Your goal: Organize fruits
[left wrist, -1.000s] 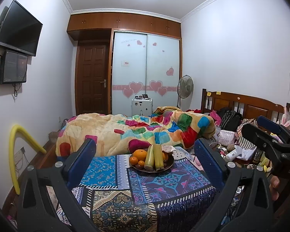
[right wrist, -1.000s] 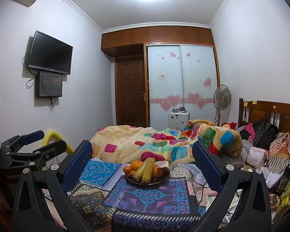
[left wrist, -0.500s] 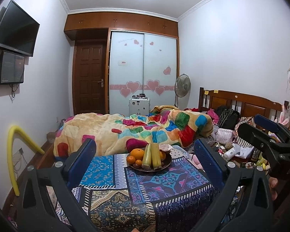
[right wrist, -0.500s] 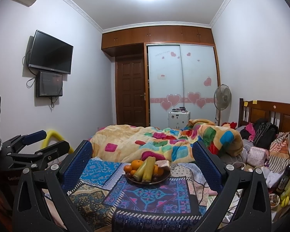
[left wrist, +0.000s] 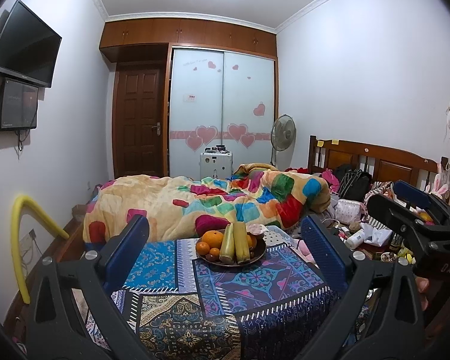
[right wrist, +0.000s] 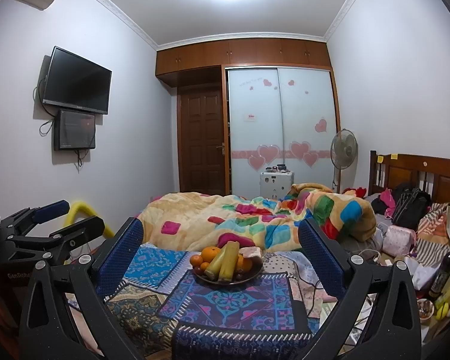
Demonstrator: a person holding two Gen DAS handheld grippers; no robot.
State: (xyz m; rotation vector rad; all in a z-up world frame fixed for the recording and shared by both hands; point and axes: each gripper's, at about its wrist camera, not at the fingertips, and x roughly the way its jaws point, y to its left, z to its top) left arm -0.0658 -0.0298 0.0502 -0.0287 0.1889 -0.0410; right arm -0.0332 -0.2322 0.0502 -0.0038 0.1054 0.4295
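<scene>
A dark fruit bowl (left wrist: pixel 256 258) (right wrist: pixel 252 273) stands on a table under a patterned blue and purple cloth (left wrist: pixel 255 288) (right wrist: pixel 225 300). It holds oranges (left wrist: pixel 213 238) (right wrist: pixel 210 253), two long yellow-green pieces (left wrist: pixel 236 243) (right wrist: pixel 225 259), small dark fruits and a pinkish item. My left gripper (left wrist: pixel 225 223) is open, well short of the bowl, which shows between its blue pads with nothing held. My right gripper (right wrist: pixel 220 228) is open too, framing the bowl from a distance. Each gripper shows at the edge of the other's view: the right gripper (left wrist: pixel 396 201) and the left gripper (right wrist: pixel 70 217).
Behind the table is a bed with a colourful patchwork blanket (left wrist: pixel 213 201) (right wrist: pixel 255 219). To the right lie bags, bottles and small clutter (left wrist: pixel 357 234), including a dark wine bottle (right wrist: pixel 444 267). A yellow foam tube (left wrist: pixel 18 240) curves by the left wall.
The left wrist view has shifted slightly, so the room sits a little further left. The right wrist view is almost unchanged. Both grippers stay open.
</scene>
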